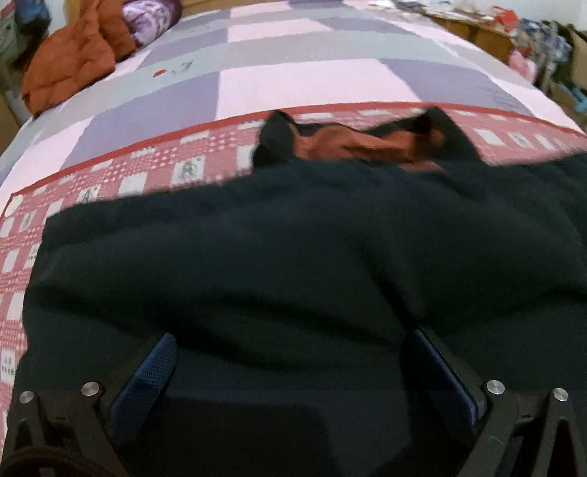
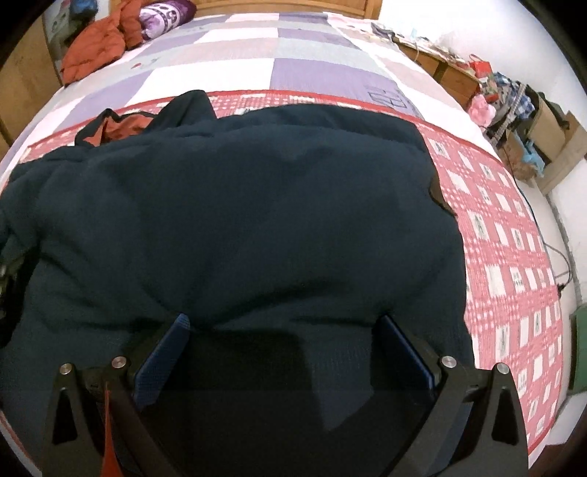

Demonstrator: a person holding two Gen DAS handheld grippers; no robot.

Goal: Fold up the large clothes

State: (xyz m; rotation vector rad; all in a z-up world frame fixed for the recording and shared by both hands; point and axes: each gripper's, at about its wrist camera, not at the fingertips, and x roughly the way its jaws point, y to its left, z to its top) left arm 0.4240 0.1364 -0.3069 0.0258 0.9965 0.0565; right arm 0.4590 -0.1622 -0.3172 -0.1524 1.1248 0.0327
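Observation:
A large dark navy garment (image 1: pixel 293 249) lies spread over a red-and-white checked cloth (image 1: pixel 110 176) on the bed. Its rust-orange lining (image 1: pixel 352 146) shows at the far collar. In the right wrist view the same navy garment (image 2: pixel 249 205) fills the middle, with its orange lining (image 2: pixel 121 128) at the upper left. My left gripper (image 1: pixel 291 343) hangs just above the garment, jaws wide apart, nothing between the blue pads (image 1: pixel 146 381). My right gripper (image 2: pixel 284 324) is likewise open over the dark fabric, its blue pads (image 2: pixel 165 352) clear of the cloth.
A rust-orange jacket (image 1: pixel 73 58) and a purple patterned pillow (image 1: pixel 150 16) lie at the bed's far left corner. The pink and lilac patchwork bedspread (image 1: pixel 312 80) stretches beyond. Cluttered wooden furniture and boxes (image 2: pixel 513 106) line the right wall.

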